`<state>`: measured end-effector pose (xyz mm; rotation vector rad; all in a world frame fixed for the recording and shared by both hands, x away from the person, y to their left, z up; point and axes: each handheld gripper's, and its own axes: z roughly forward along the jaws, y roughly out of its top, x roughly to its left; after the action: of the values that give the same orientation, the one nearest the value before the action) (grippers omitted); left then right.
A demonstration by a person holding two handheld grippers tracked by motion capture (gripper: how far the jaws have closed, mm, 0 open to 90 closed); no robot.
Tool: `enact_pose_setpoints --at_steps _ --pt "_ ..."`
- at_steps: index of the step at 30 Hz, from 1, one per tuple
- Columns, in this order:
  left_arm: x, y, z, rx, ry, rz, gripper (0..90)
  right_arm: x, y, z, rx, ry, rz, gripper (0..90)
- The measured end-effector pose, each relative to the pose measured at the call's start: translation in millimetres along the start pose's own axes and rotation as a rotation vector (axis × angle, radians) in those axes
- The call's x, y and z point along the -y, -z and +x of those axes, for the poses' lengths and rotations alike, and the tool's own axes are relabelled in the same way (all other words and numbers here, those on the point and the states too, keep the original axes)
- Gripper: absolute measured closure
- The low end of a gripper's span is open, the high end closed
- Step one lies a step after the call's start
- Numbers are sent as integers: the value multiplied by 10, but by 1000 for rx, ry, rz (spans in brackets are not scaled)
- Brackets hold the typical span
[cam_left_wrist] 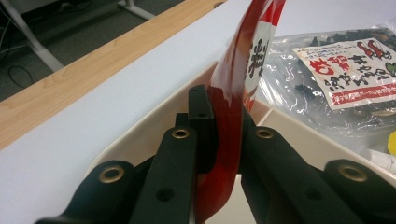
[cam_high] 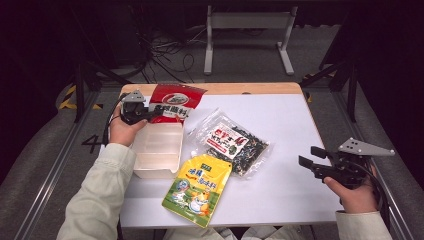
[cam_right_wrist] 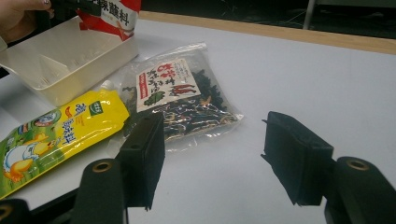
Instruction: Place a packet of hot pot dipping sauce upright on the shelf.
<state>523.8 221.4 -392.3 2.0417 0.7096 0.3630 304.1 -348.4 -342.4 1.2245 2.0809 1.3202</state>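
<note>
- Left claw (cam_high: 150, 114) is clamped on the red pouch (cam_high: 175, 101), pinching it near one edge. In the left gripper view you can see the black pads squeezing the red pouch (cam_left_wrist: 229, 107) flat between them.
- The pouch hangs at the far end of the white bin (cam_high: 159, 150), lower part over or just inside the rim. Can't tell if it's touching the bottom yet.
- So I'd call this mid-drop: first item is at the bin but not let go.
- The bin looks empty otherwise, going by the high view.
- Right claw (cam_high: 312, 159) is off at the right side of the bench (cam_high: 280, 190), jaws standing well apart with nothing between them. It's pointed toward the middle of the bench.
- Still lying flat on the bench: the clear bag of dark dried stuff (cam_high: 231, 143) with the red and white label, and the yellow pouch (cam_high: 197, 189) touching the bin's near right corner.
- My guess at what's left: release the red one into the bin, then both other packs go in too. Roughly a third done at best.
- Clear bag is nearest the idle claw, so that's probably its pick.
</note>
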Motion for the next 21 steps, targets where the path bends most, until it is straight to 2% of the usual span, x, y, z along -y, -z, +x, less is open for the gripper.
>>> enact_pose_setpoints --at_steps 4,6,9,11,13,15,16,21 --pt "-26 -2 -7 -16 21 18 852 0 -11 12 -7 4 2 383" --pt "-57 14 -28 -48 29 37 788 1 -9 10 -7 5 0 382" --pt "-87 79 -39 -75 23 5 753 3 -6 1 -5 1 1 382" --pt "-109 144 -40 -112 22 -24 731 6 -13 -3 -5 2 2 382" --pt "-119 194 -46 -119 20 -41 761 4 -25 7 -9 1 4 382" --pt "-120 204 -49 -117 -5 -19 855 1 -39 21 -11 4 4 382" --pt "-117 199 -57 -117 -5 -12 892 1 -45 24 -15 7 5 382" --pt "-116 155 -66 -147 9 45 900 8 -60 25 -16 2 10 382"
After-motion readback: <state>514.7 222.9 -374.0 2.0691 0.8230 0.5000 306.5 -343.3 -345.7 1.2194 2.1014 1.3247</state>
